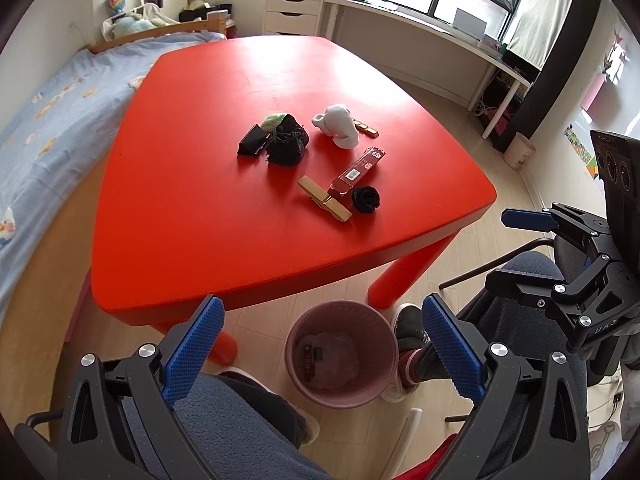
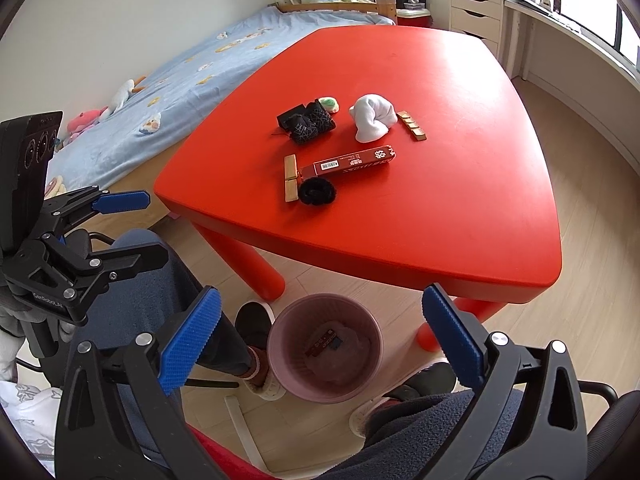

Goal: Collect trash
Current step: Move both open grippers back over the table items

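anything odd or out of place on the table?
Nothing spilled or broken. Just clutter mid red table: a long red box lies with one end on a wooden clothespin, a black scrunchie beside it. The pink bin stands upright on the floor, already holding some trash.

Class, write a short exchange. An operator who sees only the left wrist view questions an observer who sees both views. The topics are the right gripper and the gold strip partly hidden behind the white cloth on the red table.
Operator: I only see the right gripper side-on. Is it open?
Observer: Yes. The right gripper has its fingers wide apart and holds nothing. The pink bin on the floor shows beyond them.
Operator: The white cloth covers part of the gold strip for me. What does the whole strip look like?
Observer: The gold strip is a row of four blocks. It lies just right of the white cloth on the red table.
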A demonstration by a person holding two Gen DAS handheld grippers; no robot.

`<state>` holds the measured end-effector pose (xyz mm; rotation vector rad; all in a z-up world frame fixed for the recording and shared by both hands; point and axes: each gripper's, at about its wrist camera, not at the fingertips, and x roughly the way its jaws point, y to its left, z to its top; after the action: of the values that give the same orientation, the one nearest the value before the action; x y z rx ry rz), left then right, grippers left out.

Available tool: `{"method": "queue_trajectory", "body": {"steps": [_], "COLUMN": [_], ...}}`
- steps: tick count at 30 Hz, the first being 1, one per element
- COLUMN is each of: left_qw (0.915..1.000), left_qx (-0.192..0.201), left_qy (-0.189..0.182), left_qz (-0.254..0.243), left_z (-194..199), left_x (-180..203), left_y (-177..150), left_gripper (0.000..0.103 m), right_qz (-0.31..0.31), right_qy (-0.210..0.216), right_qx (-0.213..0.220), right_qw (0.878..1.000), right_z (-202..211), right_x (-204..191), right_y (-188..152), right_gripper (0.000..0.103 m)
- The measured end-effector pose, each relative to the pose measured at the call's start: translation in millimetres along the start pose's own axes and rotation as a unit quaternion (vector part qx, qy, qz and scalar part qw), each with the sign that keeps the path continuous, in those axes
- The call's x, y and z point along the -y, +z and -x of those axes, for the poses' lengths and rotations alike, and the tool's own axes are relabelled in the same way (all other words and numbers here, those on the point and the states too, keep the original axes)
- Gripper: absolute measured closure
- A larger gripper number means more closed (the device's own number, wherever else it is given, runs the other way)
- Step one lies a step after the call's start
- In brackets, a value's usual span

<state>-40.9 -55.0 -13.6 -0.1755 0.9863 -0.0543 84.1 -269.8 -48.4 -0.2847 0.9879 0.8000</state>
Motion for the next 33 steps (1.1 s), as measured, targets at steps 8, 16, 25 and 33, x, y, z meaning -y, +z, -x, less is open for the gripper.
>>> {"method": "queue_trajectory", "body": {"steps": [8, 16, 25, 33], "left_qw": [1.0, 0.9998, 0.9997, 0.9996], "left_qx": [0.009, 0.02, 0.019, 0.002], "left_qy": [0.002, 0.009, -0.003, -0.014], "left_qz": [0.003, -0.004, -0.016, -0.026], "left_z": [-0.7, -3.2, -17.2, -43.4], "left_x": [-9.2, -17.2, -23.5, -24.5], "left_y": [13.5, 38.1, 75.7, 104.9], "left_gripper": [0.008, 0.008, 0.008, 0.008], "right_qz": [0.006, 0.022, 0.031, 0.04], "right_qy": [-0.006, -0.015, -0.029, -0.05], "right_qx": [0.01, 0.02, 0.023, 0.007], "right_qw": [1.0, 0.999, 0.999, 0.998], "right_z": [4.3, 0.1, -14.3, -43.9], "right_x": [3.8, 8.3, 32.0, 61.6], "right_y": [15.0, 42.9, 84.6, 117.5], "right_gripper": [0.004, 0.004, 0.004, 0.004]}}
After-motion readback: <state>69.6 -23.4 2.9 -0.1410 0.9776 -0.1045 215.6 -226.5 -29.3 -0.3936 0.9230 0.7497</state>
